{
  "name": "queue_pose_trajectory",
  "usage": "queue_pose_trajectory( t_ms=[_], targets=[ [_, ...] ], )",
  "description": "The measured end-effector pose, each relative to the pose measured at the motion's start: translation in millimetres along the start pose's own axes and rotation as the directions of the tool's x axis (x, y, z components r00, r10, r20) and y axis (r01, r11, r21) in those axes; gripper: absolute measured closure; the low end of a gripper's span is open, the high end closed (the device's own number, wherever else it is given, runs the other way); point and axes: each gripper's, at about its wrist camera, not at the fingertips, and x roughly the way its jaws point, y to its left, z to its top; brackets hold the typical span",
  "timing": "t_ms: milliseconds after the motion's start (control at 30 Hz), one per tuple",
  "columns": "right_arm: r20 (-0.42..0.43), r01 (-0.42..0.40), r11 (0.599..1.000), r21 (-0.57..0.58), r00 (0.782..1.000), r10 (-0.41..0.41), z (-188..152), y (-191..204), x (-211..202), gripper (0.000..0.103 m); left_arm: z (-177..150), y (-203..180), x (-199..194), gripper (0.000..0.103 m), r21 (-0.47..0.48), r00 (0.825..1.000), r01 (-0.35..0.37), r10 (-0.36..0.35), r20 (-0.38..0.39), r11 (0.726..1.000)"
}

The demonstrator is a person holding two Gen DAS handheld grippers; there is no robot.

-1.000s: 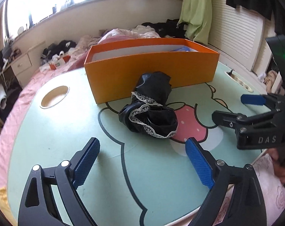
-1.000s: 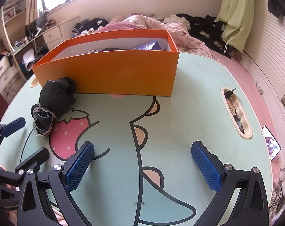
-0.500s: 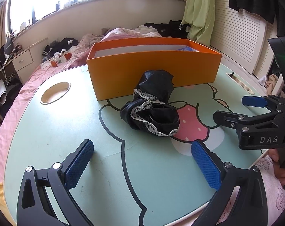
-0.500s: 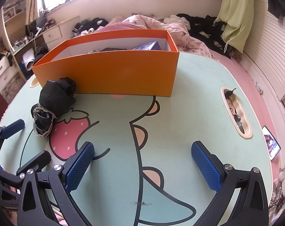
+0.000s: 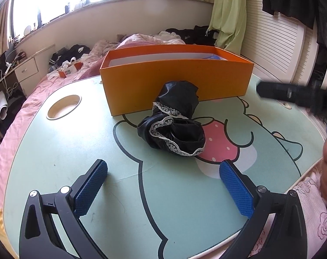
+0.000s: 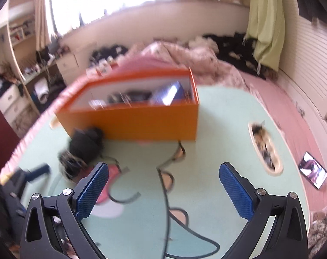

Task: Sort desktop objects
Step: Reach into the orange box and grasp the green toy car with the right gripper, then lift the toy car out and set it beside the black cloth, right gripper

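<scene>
A crumpled black garment with white lace trim (image 5: 174,125) lies on the mint cartoon-print table (image 5: 55,155), touching the front wall of the orange box (image 5: 176,82). My left gripper (image 5: 163,179) hovers low in front of the garment, open, nothing between its blue pads. In the blurred right wrist view the same garment (image 6: 83,149) sits left of centre by the orange box (image 6: 141,120), which holds a blue item and dark things. My right gripper (image 6: 163,179) is open and empty above the table, to the right of the garment.
A round cup hole (image 5: 64,106) is cut in the table at left, an oblong recess (image 6: 265,149) with small items at right. A phone (image 6: 313,172) lies on the pink bedding beyond the table edge. Bed, clothes and drawers surround the table.
The left gripper's jaws spread wider. The right gripper rose and tilted, so its view shifted and blurred; seen from the left wrist it climbed from lower right to upper right.
</scene>
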Motion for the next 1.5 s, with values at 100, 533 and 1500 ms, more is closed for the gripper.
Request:
queue_pose_trajectory(
  t_ms=[100, 533, 1500],
  targets=[
    [0.04, -0.022, 0.999, -0.027, 0.999, 0.023, 23, 12, -7, 0.0, 0, 0, 0, 0.0, 0.001, 1.0, 0.0, 0.0, 0.001, 1.0],
    [-0.189, -0.26, 0.964, 0.062, 0.945, 0.267, 137, 17, 52, 0.04, -1, 1, 0, 0.0, 0.002, 1.0, 0.002, -0.002, 0.001, 1.0],
    [-0.398, -0.265, 0.944, 0.198, 0.858, 0.325, 127, 25, 139, 0.076, -3, -2, 1, 0.0, 0.007, 1.0, 0.005, -0.005, 0.008, 1.0]
  ],
)
